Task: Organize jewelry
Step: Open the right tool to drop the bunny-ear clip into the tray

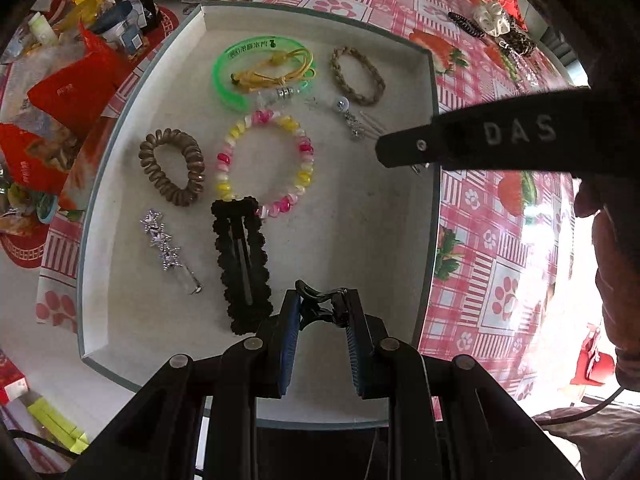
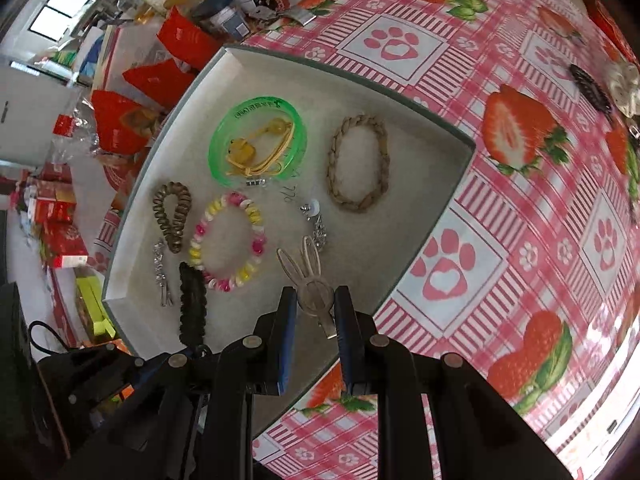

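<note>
My left tool [image 1: 319, 305] pinches a small black claw clip [image 1: 314, 300], and my right tool [image 2: 315, 309] pinches a bunny-ear clip [image 2: 310, 280]. Both hang over the white tray [image 1: 434, 128]. I think I'm putting them in. Next: lower them onto bare spots and let go.

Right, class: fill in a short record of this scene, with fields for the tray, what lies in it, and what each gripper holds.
tray: shallow white tray on a strawberry tablecloth
in tray: green bangle, braided band, bead bracelet, coil tie, star clip, black clip
left gripper: shut on a small black claw clip
right gripper: shut on a rabbit clip
both: above the tray's near end
</note>
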The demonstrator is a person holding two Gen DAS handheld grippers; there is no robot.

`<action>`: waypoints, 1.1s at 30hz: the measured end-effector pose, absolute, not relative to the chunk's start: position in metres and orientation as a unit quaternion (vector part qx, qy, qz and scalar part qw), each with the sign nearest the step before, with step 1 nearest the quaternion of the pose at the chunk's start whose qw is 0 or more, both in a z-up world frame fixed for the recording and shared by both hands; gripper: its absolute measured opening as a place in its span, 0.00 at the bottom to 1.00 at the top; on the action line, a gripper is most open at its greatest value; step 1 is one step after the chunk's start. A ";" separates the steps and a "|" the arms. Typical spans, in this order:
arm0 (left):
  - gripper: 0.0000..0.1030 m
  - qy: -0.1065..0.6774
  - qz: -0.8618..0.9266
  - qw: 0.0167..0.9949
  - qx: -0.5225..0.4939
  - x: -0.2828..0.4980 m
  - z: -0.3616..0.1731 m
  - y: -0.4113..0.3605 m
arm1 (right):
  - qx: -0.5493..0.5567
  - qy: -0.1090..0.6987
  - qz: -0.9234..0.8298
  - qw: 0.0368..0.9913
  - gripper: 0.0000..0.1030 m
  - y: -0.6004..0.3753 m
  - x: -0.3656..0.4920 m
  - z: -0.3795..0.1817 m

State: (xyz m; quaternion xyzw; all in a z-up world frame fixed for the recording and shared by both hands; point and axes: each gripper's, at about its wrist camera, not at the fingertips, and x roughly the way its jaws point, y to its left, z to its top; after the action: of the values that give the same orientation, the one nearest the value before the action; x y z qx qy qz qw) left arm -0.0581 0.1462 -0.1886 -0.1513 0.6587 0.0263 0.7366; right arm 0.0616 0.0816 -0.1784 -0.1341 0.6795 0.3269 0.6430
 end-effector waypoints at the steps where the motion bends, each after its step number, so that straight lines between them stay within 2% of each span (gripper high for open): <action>1: 0.28 0.659 0.026 0.736 -0.149 -0.058 -0.190 0.146 | -0.135 0.681 0.327 0.641 0.20 0.083 0.063 -0.180; 12: 0.28 0.664 0.027 0.738 -0.119 -0.053 -0.200 0.137 | -0.133 0.702 0.315 0.625 0.20 0.091 0.066 -0.205; 22: 0.29 0.665 0.028 0.739 -0.105 -0.049 -0.197 0.132 | -0.132 0.704 0.316 0.622 0.21 0.091 0.068 -0.203; 33: 0.29 0.666 0.037 0.738 -0.104 -0.049 -0.196 0.143 | -0.119 0.703 0.315 0.626 0.35 0.093 0.074 -0.195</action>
State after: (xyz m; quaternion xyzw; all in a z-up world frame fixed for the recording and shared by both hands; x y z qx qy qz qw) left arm -0.0492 0.1431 -0.1955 -0.1043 0.6656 0.0373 0.7380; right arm 0.0735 0.0934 -0.1953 -0.1188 0.7032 0.3147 0.6264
